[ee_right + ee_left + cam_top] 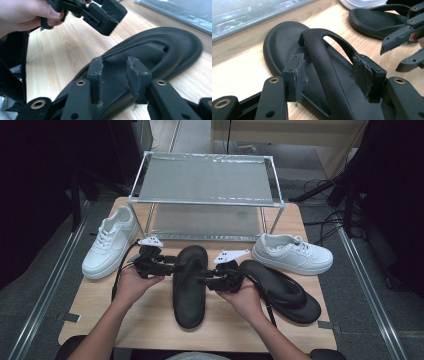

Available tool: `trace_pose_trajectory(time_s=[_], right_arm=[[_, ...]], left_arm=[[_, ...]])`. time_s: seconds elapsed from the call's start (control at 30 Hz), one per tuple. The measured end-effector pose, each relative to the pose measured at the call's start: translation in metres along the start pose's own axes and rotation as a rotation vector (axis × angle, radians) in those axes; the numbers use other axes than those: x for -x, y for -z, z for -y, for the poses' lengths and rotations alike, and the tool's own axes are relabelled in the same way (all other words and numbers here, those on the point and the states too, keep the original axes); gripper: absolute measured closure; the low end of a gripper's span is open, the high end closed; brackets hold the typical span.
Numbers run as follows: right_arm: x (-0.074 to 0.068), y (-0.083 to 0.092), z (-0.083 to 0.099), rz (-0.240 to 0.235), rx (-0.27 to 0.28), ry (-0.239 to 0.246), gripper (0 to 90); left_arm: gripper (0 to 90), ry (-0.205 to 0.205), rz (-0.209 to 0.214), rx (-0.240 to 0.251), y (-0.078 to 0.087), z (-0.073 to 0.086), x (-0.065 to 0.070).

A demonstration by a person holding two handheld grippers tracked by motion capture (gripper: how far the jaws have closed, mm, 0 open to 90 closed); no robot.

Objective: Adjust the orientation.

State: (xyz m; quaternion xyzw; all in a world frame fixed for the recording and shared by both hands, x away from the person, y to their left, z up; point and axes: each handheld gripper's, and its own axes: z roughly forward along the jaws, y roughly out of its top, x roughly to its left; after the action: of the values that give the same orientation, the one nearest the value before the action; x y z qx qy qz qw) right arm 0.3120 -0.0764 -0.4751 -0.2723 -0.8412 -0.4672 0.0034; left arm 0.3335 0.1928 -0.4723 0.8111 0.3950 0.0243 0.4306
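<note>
A black flip-flop [190, 290] lies lengthwise at the middle of the wooden table [145, 320], and its mate [285, 292] lies to the right. My left gripper [172, 265] is at the middle flip-flop's left edge. In the left gripper view its jaws [330, 75] stand wide apart on either side of the strap [319, 47], with gaps at both pads. My right gripper [204, 276] is at the same flip-flop's right edge. Its jaws [115, 75] are parted over the footbed [175, 47] with nothing pressed between them.
One white sneaker [107, 242] sits at the left and another [292, 254] at the right. Behind them stands a two-tier metal-framed rack [207, 180]. The second flip-flop [374, 20] lies close by the right hand. The table's edges are near on both sides.
</note>
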Motion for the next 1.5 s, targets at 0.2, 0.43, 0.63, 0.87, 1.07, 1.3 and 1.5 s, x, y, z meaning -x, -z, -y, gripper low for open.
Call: trace_pose_trajectory(time_s=[0.2,0.43,0.63,0.87,1.07,1.3,1.5], right_arm=[[0.004,0.018,0.004,0.033,0.001,-0.003,67.4],[0.013,0.046,0.012,0.090,0.017,-0.024,71.5],[0.020,0.067,0.024,0.129,0.020,-0.045,76.6],[0.023,0.090,0.034,0.164,0.024,-0.075,88.4],[0.029,0.110,0.045,0.213,0.017,-0.080,89.6],[0.042,0.135,0.064,0.265,0.016,-0.119,90.0],[0.051,0.154,0.075,0.316,0.015,-0.139,90.0]], left_arm=[[39.7,-0.020,0.008,-0.014,0.000,-0.002,0.000],[38.8,-0.036,0.012,-0.023,-0.002,-0.005,0.003],[38.7,-0.049,0.024,-0.031,-0.008,-0.010,0.005],[38.6,-0.063,0.035,-0.046,-0.014,-0.014,0.007],[38.7,-0.063,0.037,-0.050,-0.015,-0.015,0.008],[38.9,-0.063,0.027,-0.049,-0.014,-0.013,0.007],[39.1,-0.064,0.018,-0.041,-0.011,-0.011,0.007]])
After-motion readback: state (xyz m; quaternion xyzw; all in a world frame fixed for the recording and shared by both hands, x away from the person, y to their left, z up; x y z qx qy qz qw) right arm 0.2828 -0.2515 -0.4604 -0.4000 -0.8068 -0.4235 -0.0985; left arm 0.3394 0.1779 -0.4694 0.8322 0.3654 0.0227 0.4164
